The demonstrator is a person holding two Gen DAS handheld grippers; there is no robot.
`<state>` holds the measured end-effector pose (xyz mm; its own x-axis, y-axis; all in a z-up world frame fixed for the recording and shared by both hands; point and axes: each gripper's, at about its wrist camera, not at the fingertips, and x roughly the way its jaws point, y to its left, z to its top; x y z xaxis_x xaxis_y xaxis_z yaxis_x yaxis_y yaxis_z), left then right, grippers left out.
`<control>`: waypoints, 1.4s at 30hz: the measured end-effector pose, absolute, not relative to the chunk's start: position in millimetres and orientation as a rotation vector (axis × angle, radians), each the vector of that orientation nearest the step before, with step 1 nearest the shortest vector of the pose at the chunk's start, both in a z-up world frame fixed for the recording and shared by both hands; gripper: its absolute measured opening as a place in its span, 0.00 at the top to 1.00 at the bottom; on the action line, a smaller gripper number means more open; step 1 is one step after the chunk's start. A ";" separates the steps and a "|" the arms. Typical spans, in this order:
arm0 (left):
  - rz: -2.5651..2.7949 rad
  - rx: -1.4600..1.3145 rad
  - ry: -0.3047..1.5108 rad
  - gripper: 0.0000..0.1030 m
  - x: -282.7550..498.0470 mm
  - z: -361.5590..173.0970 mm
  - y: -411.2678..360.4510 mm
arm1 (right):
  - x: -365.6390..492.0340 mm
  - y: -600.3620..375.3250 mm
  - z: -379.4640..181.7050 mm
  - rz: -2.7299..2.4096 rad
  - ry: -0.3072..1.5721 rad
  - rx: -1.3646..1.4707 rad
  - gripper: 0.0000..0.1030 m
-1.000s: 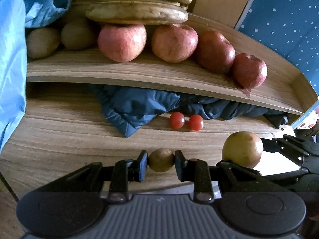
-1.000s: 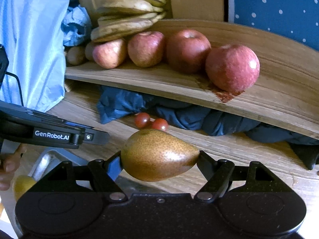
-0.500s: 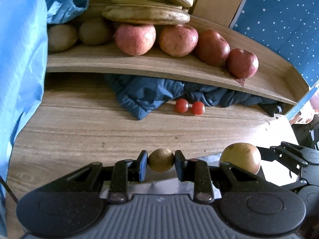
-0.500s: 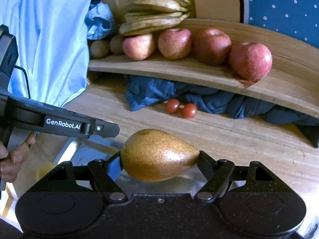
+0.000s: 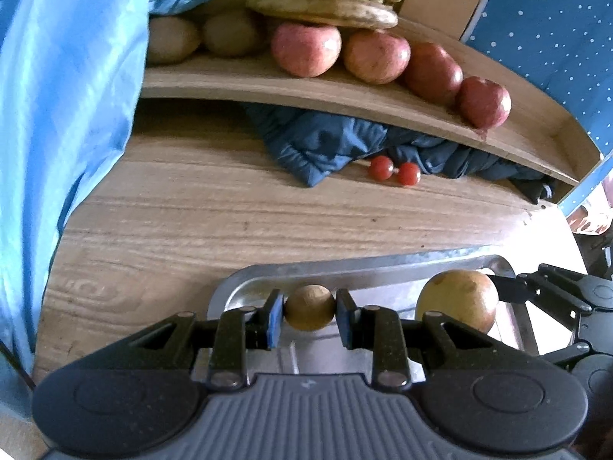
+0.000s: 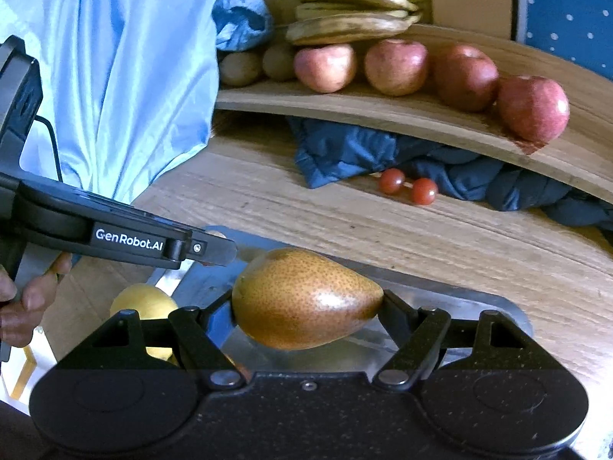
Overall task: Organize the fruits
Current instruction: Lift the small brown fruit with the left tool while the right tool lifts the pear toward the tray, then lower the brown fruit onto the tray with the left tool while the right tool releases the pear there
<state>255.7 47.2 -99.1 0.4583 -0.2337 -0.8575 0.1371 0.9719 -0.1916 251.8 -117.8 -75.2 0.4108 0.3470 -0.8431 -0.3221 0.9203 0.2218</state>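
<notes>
A wood-grain bench [image 5: 237, 214] is seen in both views, with a curved wooden shelf [image 6: 383, 111] raised over a crumpled dark-blue cloth [image 5: 322, 145]. On the shelf a bunch of browned yellow bananas [image 6: 356, 11] is stacked above a row of four red apples [image 6: 394, 65], and two brown kiwis [image 5: 199, 36] are set to their left. A shallow metal tray [image 5: 345, 264] lies on the bench nearest the cameras. A speckled russet-brown pear [image 6: 306, 299] is clamped in the right gripper [image 6: 306, 306] above the tray, its long axis lying across the picture, blunt end to the left and narrow end to the right. Only the right wrist view shows a yellow fruit [image 6: 141, 303] at the tray's left end and a hand [image 6: 23, 306] on the other tool. A small round brown kiwi [image 5: 309, 307] is pinched between the blue pads of the left gripper [image 5: 309, 316] over the tray. Two small red cherry tomatoes [image 5: 394, 170] lie together on the bench just beside the cloth.
</notes>
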 end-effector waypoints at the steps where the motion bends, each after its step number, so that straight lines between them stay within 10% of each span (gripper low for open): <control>1: -0.227 -0.100 1.074 0.69 254.0 -99.8 49.2 | 251.1 -115.9 -76.0 0.424 1.070 0.025 0.24; 42: -0.343 0.003 1.125 0.65 242.4 -107.2 61.8 | 230.9 -87.4 -97.9 0.313 1.130 0.010 0.23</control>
<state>242.4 61.8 -107.2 0.3842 -0.2676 -0.8836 0.2703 0.9477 -0.1695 230.9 -87.4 -97.9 0.3875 0.2505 -0.8872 -0.2408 0.9565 0.1648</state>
